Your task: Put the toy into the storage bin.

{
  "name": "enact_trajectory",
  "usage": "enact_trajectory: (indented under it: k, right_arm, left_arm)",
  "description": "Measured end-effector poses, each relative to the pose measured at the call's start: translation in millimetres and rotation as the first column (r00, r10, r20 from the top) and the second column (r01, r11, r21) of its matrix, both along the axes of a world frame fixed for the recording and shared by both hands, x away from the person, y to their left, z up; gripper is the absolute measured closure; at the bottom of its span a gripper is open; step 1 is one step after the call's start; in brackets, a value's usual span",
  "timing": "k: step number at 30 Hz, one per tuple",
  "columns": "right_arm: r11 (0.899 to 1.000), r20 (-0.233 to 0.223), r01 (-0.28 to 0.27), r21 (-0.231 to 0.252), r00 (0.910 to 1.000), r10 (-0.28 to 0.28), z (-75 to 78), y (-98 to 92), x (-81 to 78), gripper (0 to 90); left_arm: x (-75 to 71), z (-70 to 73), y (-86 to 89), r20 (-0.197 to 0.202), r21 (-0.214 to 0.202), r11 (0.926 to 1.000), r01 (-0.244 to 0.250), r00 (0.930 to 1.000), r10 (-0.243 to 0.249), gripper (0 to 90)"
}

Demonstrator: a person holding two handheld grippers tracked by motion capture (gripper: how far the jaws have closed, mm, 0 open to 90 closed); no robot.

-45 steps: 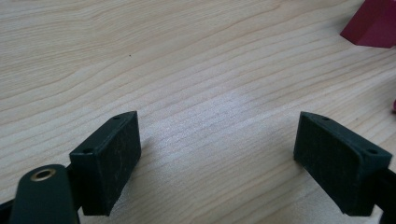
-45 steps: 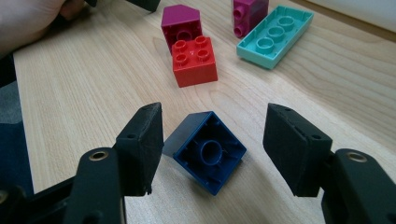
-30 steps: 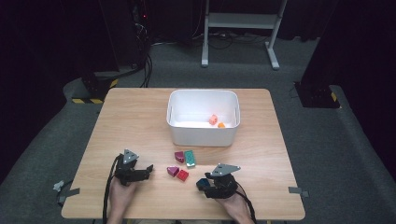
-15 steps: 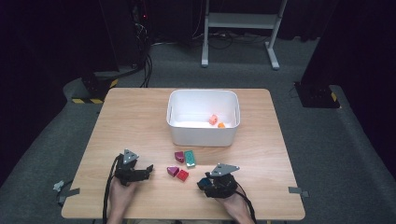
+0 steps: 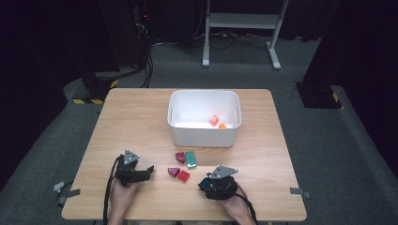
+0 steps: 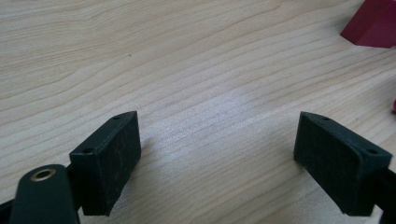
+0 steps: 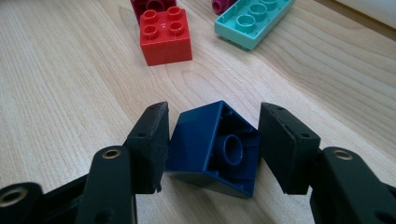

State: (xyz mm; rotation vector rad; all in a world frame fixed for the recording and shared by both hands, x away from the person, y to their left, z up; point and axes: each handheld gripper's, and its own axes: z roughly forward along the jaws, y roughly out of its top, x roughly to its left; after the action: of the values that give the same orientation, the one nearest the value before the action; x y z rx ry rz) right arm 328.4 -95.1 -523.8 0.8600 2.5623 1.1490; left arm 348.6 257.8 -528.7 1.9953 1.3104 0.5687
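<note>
My right gripper (image 7: 212,140) is shut on a dark blue brick (image 7: 210,149), which is tipped so its hollow underside faces the camera. In the high view that gripper (image 5: 203,183) sits near the table's front edge, right of centre. Just beyond it lie a red brick (image 7: 166,35) and a teal brick (image 7: 253,18). My left gripper (image 6: 217,158) is open over bare wood, with a dark red brick (image 6: 373,23) off to its far right. From above, the left gripper (image 5: 149,169) points toward the brick cluster (image 5: 183,176).
A white bin (image 5: 204,136) stands mid-table behind the bricks, with two orange pieces (image 5: 214,119) inside. A teal brick (image 5: 191,159) and two purple-red bricks (image 5: 180,156) lie between the bin and the grippers. Bare wood stretches left and right of the bin.
</note>
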Motion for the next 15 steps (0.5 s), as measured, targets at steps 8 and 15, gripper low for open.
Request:
enact_trajectory:
  k: [8,15]
  right_arm:
    - [1.000,0.017,0.021,-0.002,0.9997,-0.020,-0.6,-1.3,1.8,46.1]
    - [0.999,0.026,0.036,-0.006,0.9990,-0.036,0.0,-2.6,2.8,46.8]
  left_arm:
    - [0.0,-0.1,-0.1,0.000,-0.001,1.0000,-0.001,1.0000,0.001,15.0]
    - [0.0,0.0,0.0,0.000,0.000,1.0000,0.000,1.0000,0.000,15.0]
